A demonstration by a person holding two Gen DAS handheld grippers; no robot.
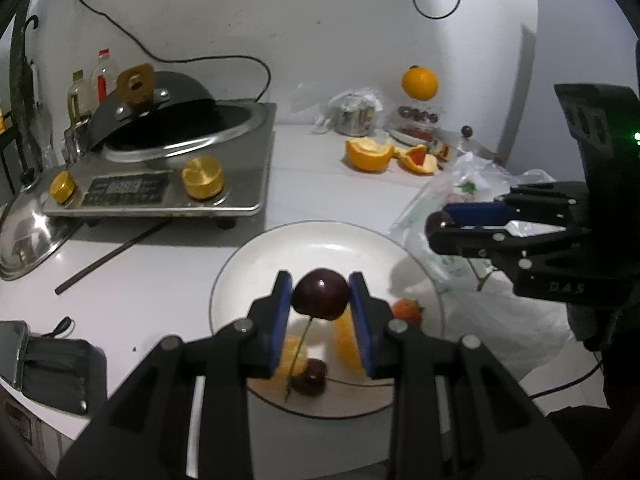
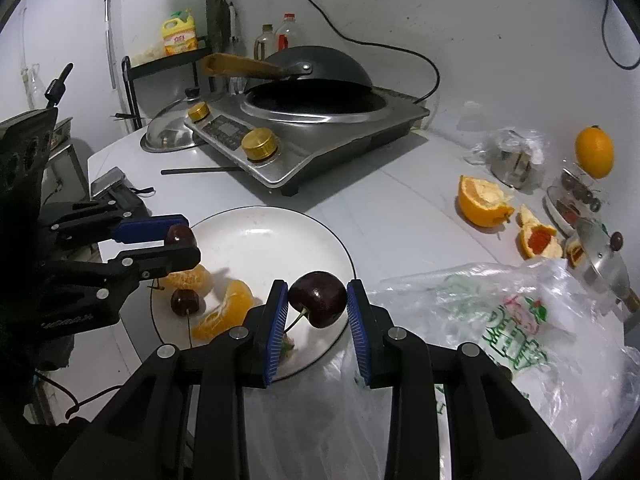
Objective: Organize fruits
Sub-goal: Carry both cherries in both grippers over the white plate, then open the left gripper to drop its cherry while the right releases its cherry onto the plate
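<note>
Clamped between the blue pads of the left gripper (image 1: 320, 300) is a dark red cherry (image 1: 320, 294), its thin stem hanging down; the fingers are closed in to the width of the fruit and press on both its sides. It hangs above the white plate (image 1: 280, 248). The right gripper (image 2: 317, 300) has a second cherry (image 2: 318, 299) pinched the same way, held over the near right edge of the plate, just beside a crumpled plastic bag (image 2: 500, 320) that lies on the white table (image 2: 380, 208). In the left wrist view this gripper comes in from the right, with only a dark sliver of its cherry showing at the tips.

On the plate lie a loose cherry with a stem (image 2: 185, 301), a peeled orange piece (image 2: 188, 276) and a curved orange segment (image 2: 224, 312). A small orange-red fruit (image 1: 406, 310) sits near the plate's right side; what it is I cannot tell.

Farther back on the table are torn orange peels (image 2: 482, 200), a whole orange (image 2: 594, 152) perched on a small stand, and a glass jar in a bag (image 2: 512, 156). Behind the plate stands a steel cooker (image 2: 320, 132) with gold knobs and a black wok (image 2: 316, 68) tilted on it, a metal lid (image 2: 172, 136) beside it and a dark stick (image 2: 200, 171) on the table in front.
</note>
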